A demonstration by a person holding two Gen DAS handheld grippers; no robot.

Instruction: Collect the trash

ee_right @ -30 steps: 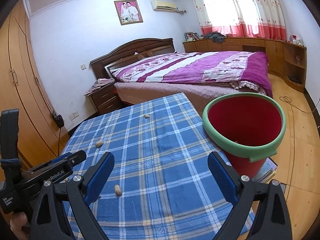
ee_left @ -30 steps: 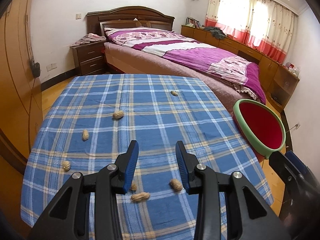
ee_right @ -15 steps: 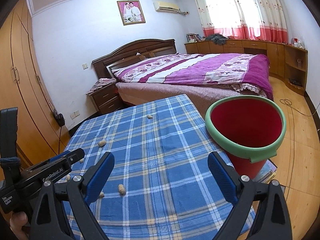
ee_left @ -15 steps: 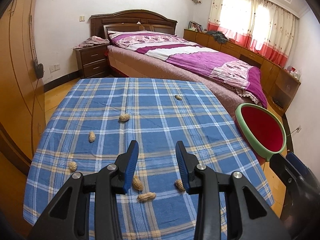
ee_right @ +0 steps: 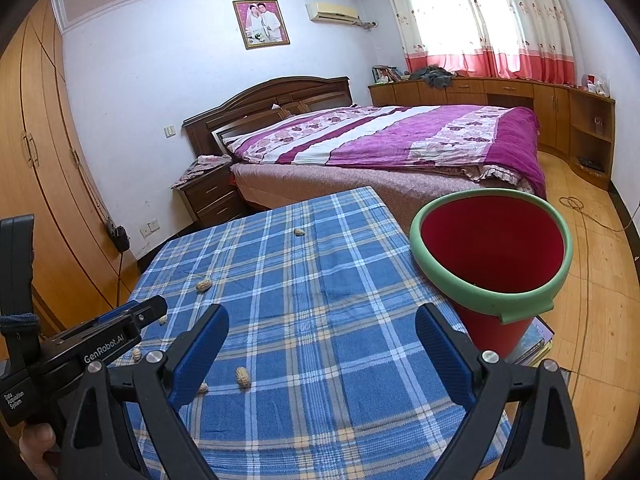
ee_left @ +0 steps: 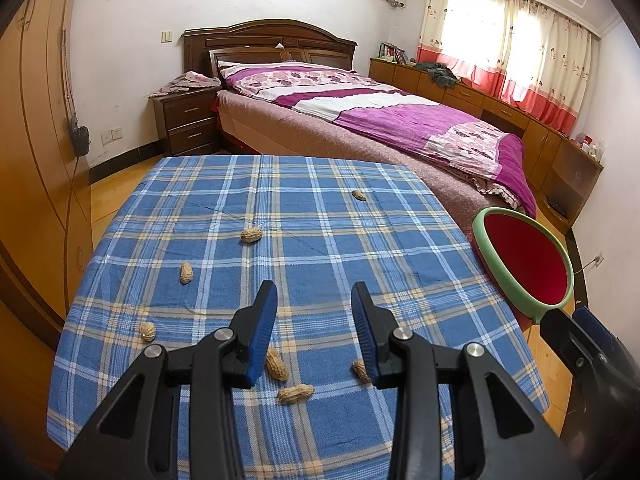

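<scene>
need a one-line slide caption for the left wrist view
Open left claw hovers over seven tan peanut shells scattered on a blue plaid tablecloth, red bin with green rim at the table's right.

Your left gripper's (ee_left: 314, 334) right finger covers part of a peanut (ee_left: 361, 371) on the plaid tablecloth (ee_left: 328, 240), and its left finger hides one end of another peanut (ee_left: 277, 363). In the right wrist view, the right gripper's (ee_right: 322, 350) left finger overlaps a peanut (ee_right: 203, 388), so you see only a sliver. The near edge of the cloth is cut off behind both grippers. The red bucket's (ee_right: 494, 240) base is hidden behind the table corner, and what it stands on is too little exposed to tell.
</scene>
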